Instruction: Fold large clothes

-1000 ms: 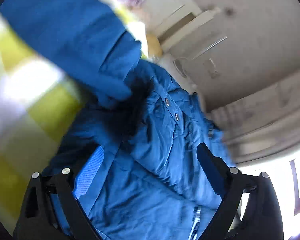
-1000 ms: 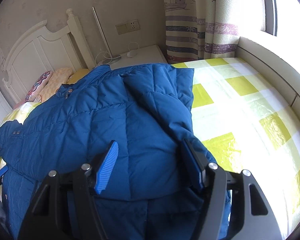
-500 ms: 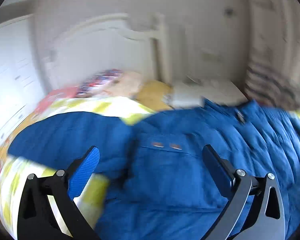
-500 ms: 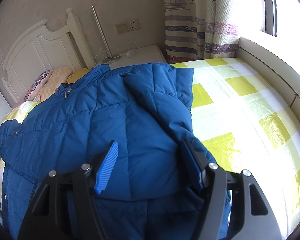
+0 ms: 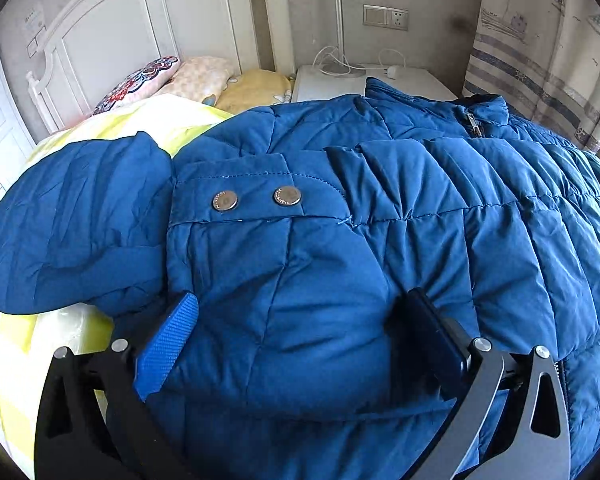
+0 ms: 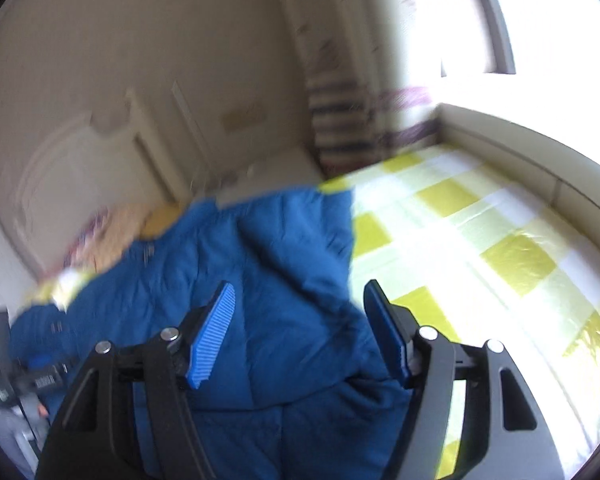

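A large blue quilted down jacket (image 5: pixel 380 216) lies spread on the bed, with a sleeve folded across its body and a cuff tab bearing two metal snaps (image 5: pixel 256 199). My left gripper (image 5: pixel 300 320) is open, its fingers low on either side of the sleeve cuff end, touching or just above the fabric. In the blurred right wrist view the jacket (image 6: pixel 260 280) lies at the left. My right gripper (image 6: pixel 300 312) is open above the jacket's folded right edge and holds nothing.
The bed has a yellow and white checked sheet (image 6: pixel 480 240). Pillows (image 5: pixel 196 80) lie by the white headboard (image 5: pixel 140 28). A white nightstand (image 5: pixel 360 80) with a lamp base stands behind. A striped curtain (image 5: pixel 540 60) and a window ledge (image 6: pixel 520 152) bound the right.
My left gripper swung round from a steep view of the jacket, then came down onto the sleeve cuff. My right gripper has lifted and tilted up off the jacket, its view now blurred.
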Motion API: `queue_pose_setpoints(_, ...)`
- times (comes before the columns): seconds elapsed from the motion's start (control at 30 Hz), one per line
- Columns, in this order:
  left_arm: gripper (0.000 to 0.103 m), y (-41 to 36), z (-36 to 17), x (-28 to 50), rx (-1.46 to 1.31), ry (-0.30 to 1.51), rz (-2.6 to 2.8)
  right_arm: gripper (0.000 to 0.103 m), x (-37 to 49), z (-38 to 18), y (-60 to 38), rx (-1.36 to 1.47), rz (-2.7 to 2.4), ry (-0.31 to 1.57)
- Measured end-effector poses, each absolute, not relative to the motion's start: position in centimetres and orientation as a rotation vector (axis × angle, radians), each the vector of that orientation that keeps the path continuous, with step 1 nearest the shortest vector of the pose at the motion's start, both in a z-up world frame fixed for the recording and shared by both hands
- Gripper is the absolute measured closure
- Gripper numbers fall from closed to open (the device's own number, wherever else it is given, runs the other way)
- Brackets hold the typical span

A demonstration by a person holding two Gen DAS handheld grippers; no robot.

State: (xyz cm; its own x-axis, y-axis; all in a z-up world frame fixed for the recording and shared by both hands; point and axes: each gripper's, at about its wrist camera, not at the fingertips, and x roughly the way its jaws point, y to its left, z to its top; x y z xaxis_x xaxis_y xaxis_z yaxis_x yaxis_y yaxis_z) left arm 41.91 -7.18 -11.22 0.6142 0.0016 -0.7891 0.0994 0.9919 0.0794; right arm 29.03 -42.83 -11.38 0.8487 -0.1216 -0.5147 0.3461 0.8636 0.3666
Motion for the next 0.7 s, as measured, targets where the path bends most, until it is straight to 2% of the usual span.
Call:
queue_pose_setpoints(0.03,0.004,-7.2,-11.2,41.9,0.117,0.909,-0.057,0.043,29.1,-11.2,-43.0,0.474,-0.264,0.499)
queue_pose_setpoints(0.13,0.004,-5.9,-10.6,41.4,0.067,0.88,-0.01,0.048,30.3,-10.5,-43.2,0.47,-0.273,0.545)
queue_pose_setpoints(0.27,0.004,-3.1,-10.6,41.4,-0.037,0.886,0.067,0.048,32.5,-8.7,-43.4,0.427,-0.295,0.575)
queue_pose_setpoints(0.4,0.004,-2.5,-10.6,41.4,-0.074,0.893,0.038,0.047,32.1,-7.6,-44.8,0.519,-0.315,0.566)
queue_pose_setpoints(0.57,0.004,-2.8,-10.6,41.3,-0.068,0.89,0.008,0.047,33.8,-8.9,-44.3,0.331,-0.399,0.707)
queue_pose_setpoints(0.7,0.004,-3.1,-9.3,39.7,-0.057,0.776,-0.01,0.047,34.9,-9.3,-44.5,0.343,-0.45,0.681)
